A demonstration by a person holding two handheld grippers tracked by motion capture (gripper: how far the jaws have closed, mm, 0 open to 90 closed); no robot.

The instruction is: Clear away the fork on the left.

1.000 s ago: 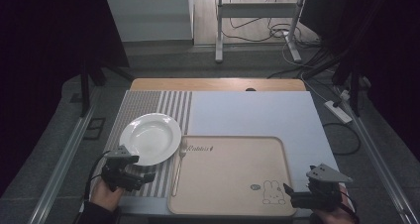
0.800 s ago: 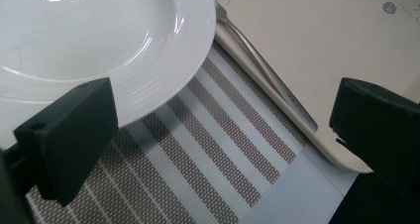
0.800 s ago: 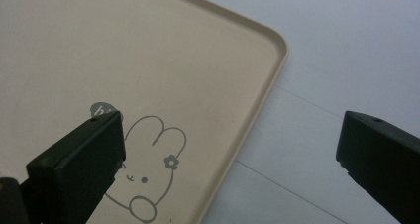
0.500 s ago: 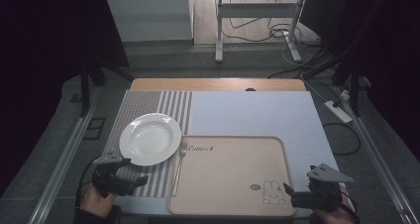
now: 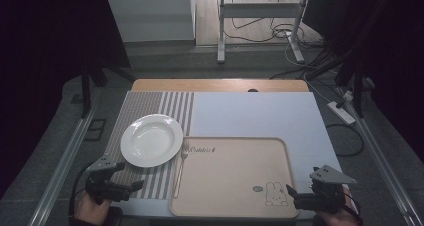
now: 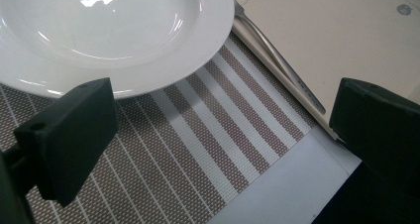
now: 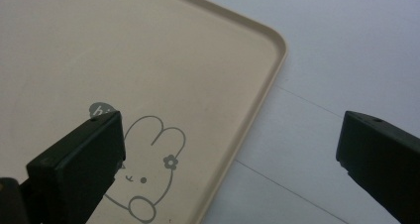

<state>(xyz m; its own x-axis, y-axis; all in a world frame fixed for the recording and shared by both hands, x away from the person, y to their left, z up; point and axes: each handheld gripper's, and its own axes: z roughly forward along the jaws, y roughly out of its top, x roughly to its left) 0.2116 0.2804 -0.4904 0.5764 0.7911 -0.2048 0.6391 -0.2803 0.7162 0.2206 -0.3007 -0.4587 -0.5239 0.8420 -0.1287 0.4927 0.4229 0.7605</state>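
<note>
Both grippers poised at the near table edge, nothing yet picked up

In the lower left of the high view the left gripper (image 5: 134,186) hangs with jaws spread over the woven striped placemat (image 6: 198,149), facing the glossy round white plate (image 5: 151,139) and the slim metal fork (image 5: 180,166) beside it; grasping either looks the likely next move, needing a forward reach. Lower right, the right gripper (image 5: 290,195) is spread wide over the smooth beige tray (image 7: 270,70) with its rabbit print
</note>
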